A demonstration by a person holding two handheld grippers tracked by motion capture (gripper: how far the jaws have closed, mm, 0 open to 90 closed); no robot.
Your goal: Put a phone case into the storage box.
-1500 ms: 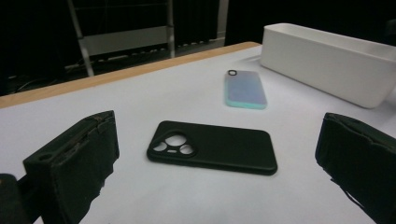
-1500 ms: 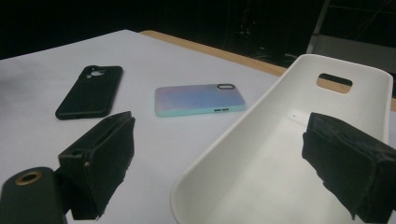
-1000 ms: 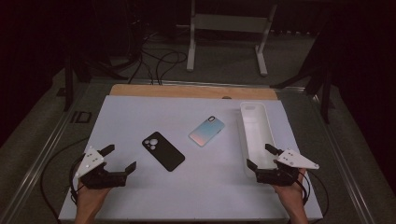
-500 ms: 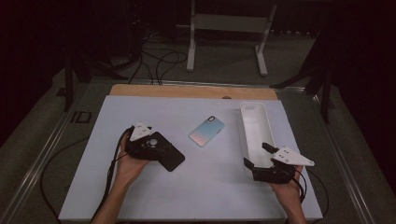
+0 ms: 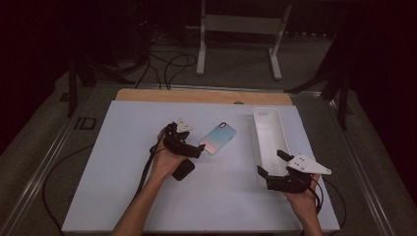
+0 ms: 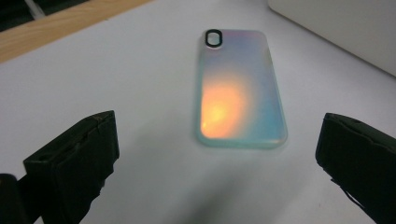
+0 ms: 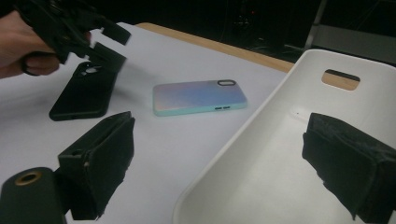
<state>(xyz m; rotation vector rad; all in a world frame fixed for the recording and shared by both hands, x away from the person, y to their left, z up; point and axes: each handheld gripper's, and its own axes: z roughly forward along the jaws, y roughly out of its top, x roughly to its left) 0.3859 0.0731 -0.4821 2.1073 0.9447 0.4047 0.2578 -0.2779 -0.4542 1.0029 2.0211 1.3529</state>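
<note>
High view: fixed overhead, facing 12 o'clock across the table (image 5: 123, 196). Left gripper view: close, low, iridescent phone case (image 6: 238, 88) dead ahead. Right gripper view: low, near the white tray (image 7: 261, 158) at 3 o'clock, facing 10 o'clock. All share that case.

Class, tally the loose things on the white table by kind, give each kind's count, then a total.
Phone cases: 2 (iridescent pastel plastic phone case, black phone case)
Trays: 1 (long white plastic tray)
Total: 3
</note>
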